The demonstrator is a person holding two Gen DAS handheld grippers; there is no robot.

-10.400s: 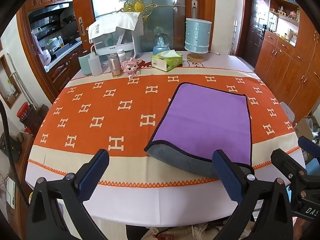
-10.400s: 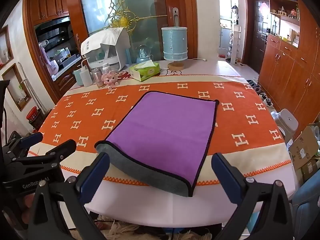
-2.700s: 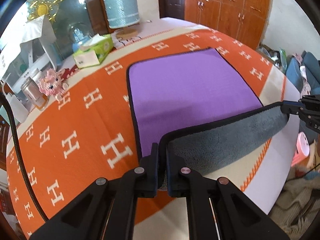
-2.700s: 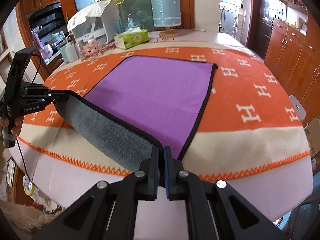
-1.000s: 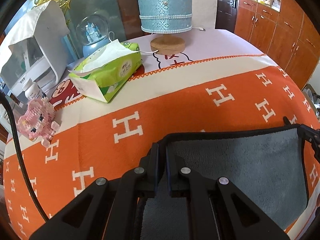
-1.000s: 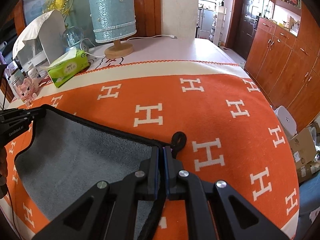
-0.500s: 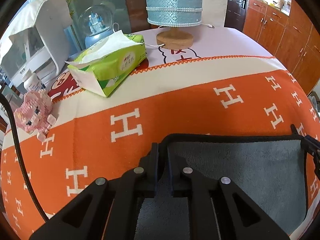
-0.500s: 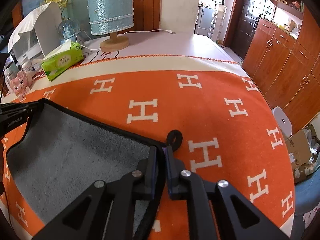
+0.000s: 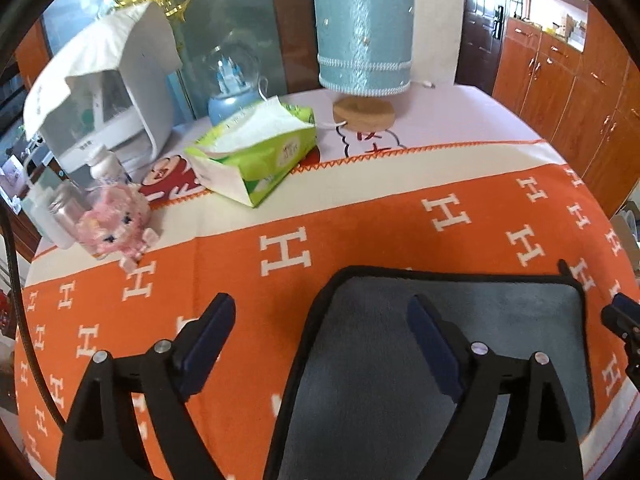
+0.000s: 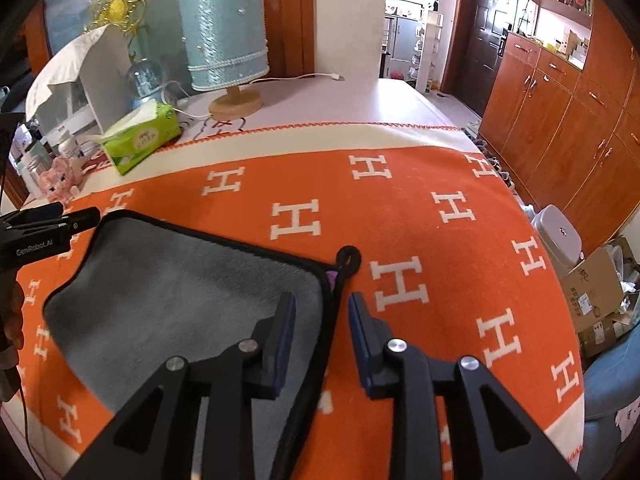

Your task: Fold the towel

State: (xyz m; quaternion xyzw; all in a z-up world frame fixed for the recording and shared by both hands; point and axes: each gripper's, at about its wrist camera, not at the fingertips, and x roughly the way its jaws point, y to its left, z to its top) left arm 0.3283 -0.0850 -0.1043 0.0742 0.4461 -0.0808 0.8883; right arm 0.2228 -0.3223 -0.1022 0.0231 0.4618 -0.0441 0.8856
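The towel lies folded in half on the orange tablecloth, grey side up with a black hem; it also shows in the right wrist view. My left gripper is open wide, straddling the towel's far left corner. My right gripper is open, its jaws either side of the towel's right hem, just behind the hanging loop. The left gripper's tips also show at the left of the right wrist view. Neither gripper holds anything.
At the table's far side stand a blue lamp, a green tissue pack, a pink toy, small bottles and a white appliance. Wooden cabinets line the right wall.
Both grippers have opened and let go of the towel's corners, which now lie flat on the folded towel. Both have drawn back slightly.
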